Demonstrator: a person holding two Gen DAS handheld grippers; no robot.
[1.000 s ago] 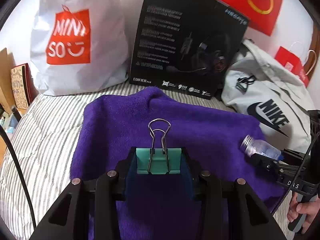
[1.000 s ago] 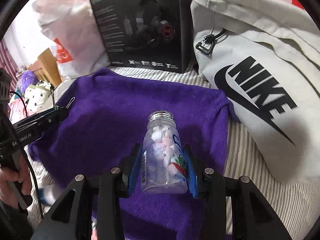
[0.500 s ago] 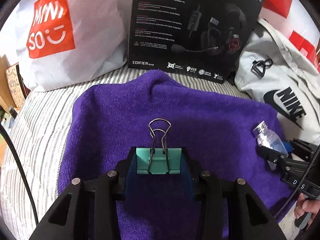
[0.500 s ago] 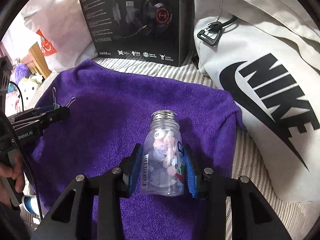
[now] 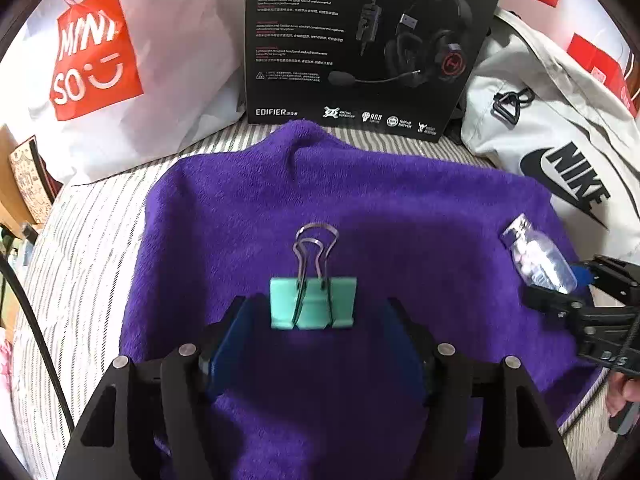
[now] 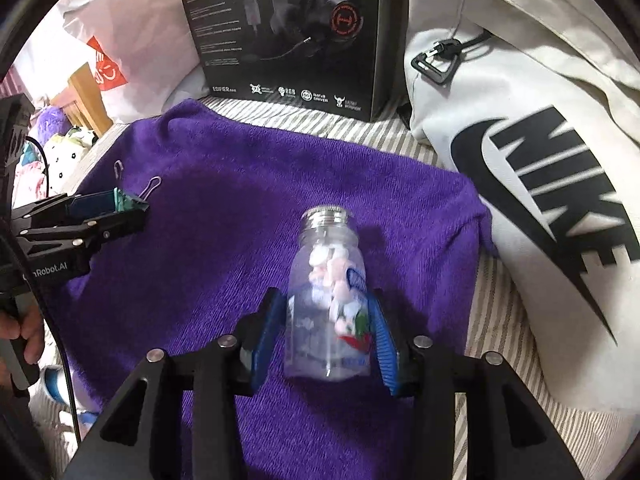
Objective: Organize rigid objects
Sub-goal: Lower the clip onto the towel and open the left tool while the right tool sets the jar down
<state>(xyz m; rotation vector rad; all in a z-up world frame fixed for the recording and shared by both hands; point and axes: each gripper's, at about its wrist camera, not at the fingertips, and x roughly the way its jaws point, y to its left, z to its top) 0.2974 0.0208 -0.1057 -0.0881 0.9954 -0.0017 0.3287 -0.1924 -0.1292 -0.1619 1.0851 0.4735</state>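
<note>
A teal binder clip [image 5: 313, 302] with silver wire handles lies on the purple towel [image 5: 360, 200], just ahead of my left gripper [image 5: 316, 320], whose blue-padded jaws stand wide apart on either side of it. The clip also shows in the right wrist view [image 6: 124, 202]. A clear plastic bottle [image 6: 330, 300] of pink and white candies with a silver cap lies between the jaws of my right gripper [image 6: 328, 320], which stand slightly apart from it. The bottle also shows in the left wrist view [image 5: 538, 258].
A black headset box [image 5: 368, 40] stands at the back of the striped bed sheet [image 5: 92, 240]. A white Miniso bag [image 5: 112, 64] is at back left, a grey Nike bag [image 6: 532, 160] at right. The towel [image 6: 240, 220] covers the middle.
My left gripper has opened and let go of the binder clip, which now rests on the towel. My right gripper's jaws have widened around the bottle, which has dropped lower.
</note>
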